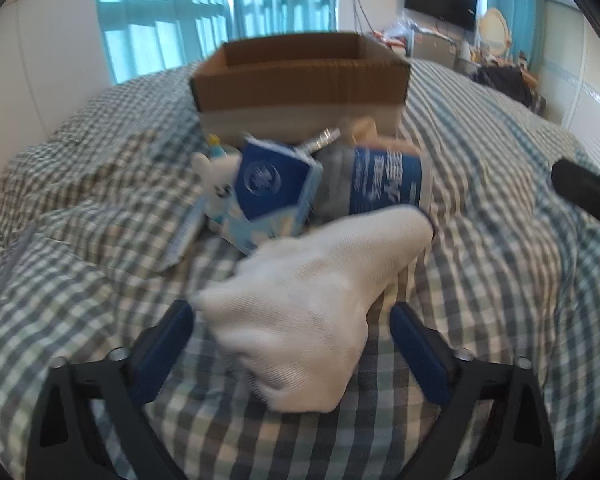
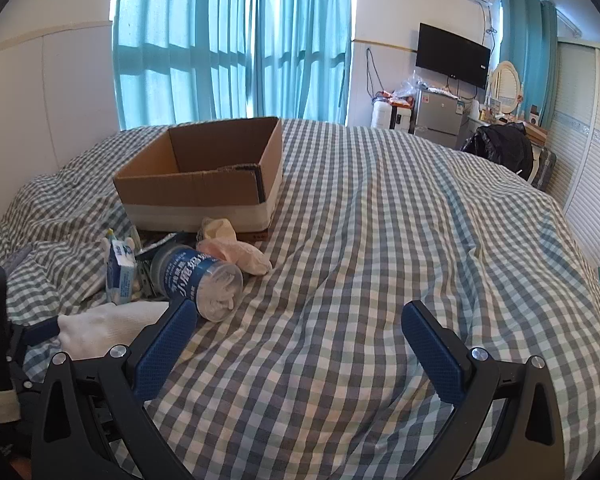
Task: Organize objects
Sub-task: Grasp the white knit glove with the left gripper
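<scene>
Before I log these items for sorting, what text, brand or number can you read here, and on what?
"小鹿妈妈" (last characters uncertain): large white characters on the blue label of the clear jar.
Smaller line above it on the jar: too small to read.
Blue tissue pack: round emblem and print, blurred.
Small blue-and-white pack: print too small.
Cardboard box: no print visible.
TV: logo too small.

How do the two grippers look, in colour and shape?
Both look the same. The left gripper and the right gripper each have two flat fingers with dark blue, finely textured pads, mounted on black angular frames with triangular cut-outs and round silver bolts. No cables, markings or sleeves are visible on them.
</scene>
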The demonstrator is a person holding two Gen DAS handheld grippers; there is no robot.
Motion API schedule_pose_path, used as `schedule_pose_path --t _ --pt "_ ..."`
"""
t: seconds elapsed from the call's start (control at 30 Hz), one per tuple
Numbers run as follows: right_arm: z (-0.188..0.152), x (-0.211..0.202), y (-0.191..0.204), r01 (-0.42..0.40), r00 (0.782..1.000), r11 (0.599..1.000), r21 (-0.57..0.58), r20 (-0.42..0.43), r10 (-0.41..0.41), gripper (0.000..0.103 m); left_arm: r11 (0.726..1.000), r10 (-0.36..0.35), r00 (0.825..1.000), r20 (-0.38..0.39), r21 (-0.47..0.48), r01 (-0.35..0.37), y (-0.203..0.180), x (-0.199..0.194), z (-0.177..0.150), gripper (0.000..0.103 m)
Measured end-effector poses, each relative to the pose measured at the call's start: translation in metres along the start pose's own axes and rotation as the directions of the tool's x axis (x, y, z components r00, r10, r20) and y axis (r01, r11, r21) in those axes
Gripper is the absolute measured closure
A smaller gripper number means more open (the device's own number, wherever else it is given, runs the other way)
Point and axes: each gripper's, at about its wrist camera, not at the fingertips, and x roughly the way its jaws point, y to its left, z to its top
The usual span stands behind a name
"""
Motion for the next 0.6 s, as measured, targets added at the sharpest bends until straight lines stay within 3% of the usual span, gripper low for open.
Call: schedule_pose_path --t 0.03,0.23,0.37,0.5,0.6 --pt "-0.001 0.002 -0.001 0.000 1.000 1.000 0.001 -0.006 0.000 0.000 1.000 0.012 1.000 -0.005 0.004 -0.012 0.000 0.004 -0.003 0.026" --pt "-0.005 0.009 -0.002 0.009 1.000 1.000 0.012 -0.030 -0.008 0.000 0.999 -0.028 0.999 0.021 -0.022 0.028 0.009 -0.008 -0.004 0.040" --pt "-0.002 0.000 0.002 0.004 1.000 1.000 0.005 -0.017 -0.003 0.000 1.000 -0.003 0.999 0.035 -0.026 0.004 0.013 -0.022 0.001 0.041" --pt "0.003 -0.014 0.010 0.002 1.000 1.000 -0.012 0.012 -0.002 0.000 0.999 0.004 0.994 0.109 -0.052 0.002 0.025 -0.051 0.010 0.043" --pt "0.007 -0.023 0.017 -0.005 1.000 1.000 -0.020 0.028 0.005 0.000 0.997 0.048 0.984 0.170 -0.071 -0.036 0.039 -0.073 0.017 0.043"
